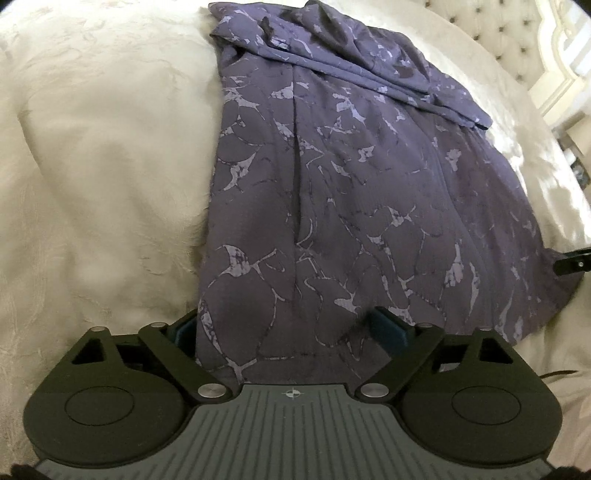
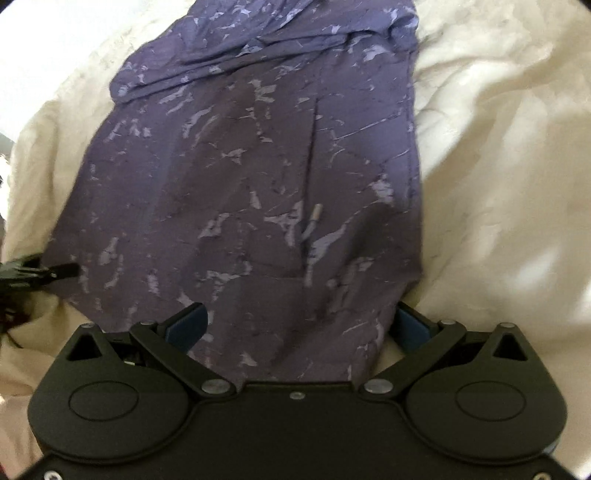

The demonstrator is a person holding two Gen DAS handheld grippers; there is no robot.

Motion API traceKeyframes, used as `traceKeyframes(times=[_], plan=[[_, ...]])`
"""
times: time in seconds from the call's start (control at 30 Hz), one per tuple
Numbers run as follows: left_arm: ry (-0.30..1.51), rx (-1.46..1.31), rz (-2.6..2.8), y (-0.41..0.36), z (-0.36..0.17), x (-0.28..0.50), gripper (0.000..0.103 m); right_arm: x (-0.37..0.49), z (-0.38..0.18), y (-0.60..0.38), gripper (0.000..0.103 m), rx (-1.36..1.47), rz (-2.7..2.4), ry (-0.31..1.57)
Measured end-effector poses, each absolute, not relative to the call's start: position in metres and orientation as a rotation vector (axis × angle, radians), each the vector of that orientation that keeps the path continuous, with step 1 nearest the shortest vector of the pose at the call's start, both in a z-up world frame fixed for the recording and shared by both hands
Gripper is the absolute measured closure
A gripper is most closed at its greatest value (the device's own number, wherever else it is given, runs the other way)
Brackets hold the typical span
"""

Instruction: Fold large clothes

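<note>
- Black, ribbed gripper housings fill the bottom of both wrist views, each pitched steeply down at the near hem of the garment.
- Left gripper (image 1: 282,328): jaws wide, its blue-padded fingers (image 1: 388,328) straddling the hem; cloth lies between them but the pads do not press on it, so nothing is held.
- Right gripper (image 2: 299,325): jaws likewise wide, one finger over the cloth and the other just off its side edge on the bed; no grip there either.
- Large purple garment of thin woven fabric with a pale lilac leaf-and-crackle print (image 1: 351,192): it lies flat and lengthwise on the bed, running from the near edge toward the headboard, already narrowed into a long panel with straight side edges and a dark slit or seam (image 1: 295,155) down its length.
- Its far end is turned back in soft overlapping layers, which reads as a sleeve or top part folded inward.
- Judged from this, both grippers are set at the two near corners to pinch the hem together and carry it up over the body.
- Cream quilted bedspread (image 1: 92,166), matt and gently rumpled, carries everything; a tufted cream headboard (image 1: 491,33) stands at the far edge.
- Limp cloth like this will likely sag and slide unless both corners rise evenly.
</note>
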State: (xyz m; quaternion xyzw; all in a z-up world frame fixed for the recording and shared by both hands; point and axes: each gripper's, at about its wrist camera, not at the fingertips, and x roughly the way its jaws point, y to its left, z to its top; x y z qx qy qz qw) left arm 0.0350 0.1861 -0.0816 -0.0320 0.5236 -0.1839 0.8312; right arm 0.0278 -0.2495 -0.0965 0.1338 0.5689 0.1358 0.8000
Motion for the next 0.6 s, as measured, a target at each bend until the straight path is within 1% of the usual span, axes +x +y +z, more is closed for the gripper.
traceKeyframes(times=[0.13, 0.2, 0.23, 0.27, 0.3, 0.37, 0.4, 0.43, 0.47, 0.5, 0.53, 0.6], plan=[[1.106, -0.074, -0.389, 0.186, -0.082, 0.035, 0.015, 0.027, -0.097, -0.253, 0.0, 0.329, 0.303, 1.21], [1.1, -0.079, -0.383, 0.187, -0.082, 0.034, 0.021, 0.026, -0.094, -0.255, 0.0, 0.342, 0.31, 1.199], [1.094, -0.082, -0.377, 0.188, -0.081, 0.033, 0.026, 0.026, -0.093, -0.257, 0.002, 0.352, 0.31, 1.19], [1.086, -0.087, -0.372, 0.189, -0.08, 0.032, 0.035, 0.024, -0.091, -0.26, 0.008, 0.361, 0.305, 1.18], [1.077, -0.093, -0.366, 0.19, -0.079, 0.031, 0.047, 0.023, -0.09, -0.263, 0.012, 0.365, 0.293, 1.172], [1.063, -0.111, -0.361, 0.193, -0.078, 0.03, 0.057, 0.018, -0.088, -0.268, 0.041, 0.363, 0.262, 1.159], [1.057, -0.118, -0.357, 0.194, -0.077, 0.03, 0.066, 0.015, -0.086, -0.271, 0.047, 0.361, 0.244, 1.159], [1.05, -0.122, -0.357, 0.195, -0.077, 0.03, 0.069, 0.012, -0.087, -0.273, 0.06, 0.358, 0.229, 1.161], [1.039, -0.126, -0.36, 0.196, -0.075, 0.029, 0.076, 0.009, -0.087, -0.275, 0.078, 0.349, 0.217, 1.162], [1.021, -0.122, -0.363, 0.195, -0.073, 0.027, 0.081, 0.005, -0.087, -0.276, 0.085, 0.345, 0.216, 1.16], [1.008, -0.116, -0.364, 0.194, -0.072, 0.025, 0.082, 0.0, -0.086, -0.277, 0.088, 0.356, 0.22, 1.145], [0.981, -0.105, -0.366, 0.193, -0.068, 0.022, 0.084, -0.007, -0.081, -0.282, 0.089, 0.399, 0.236, 1.094]])
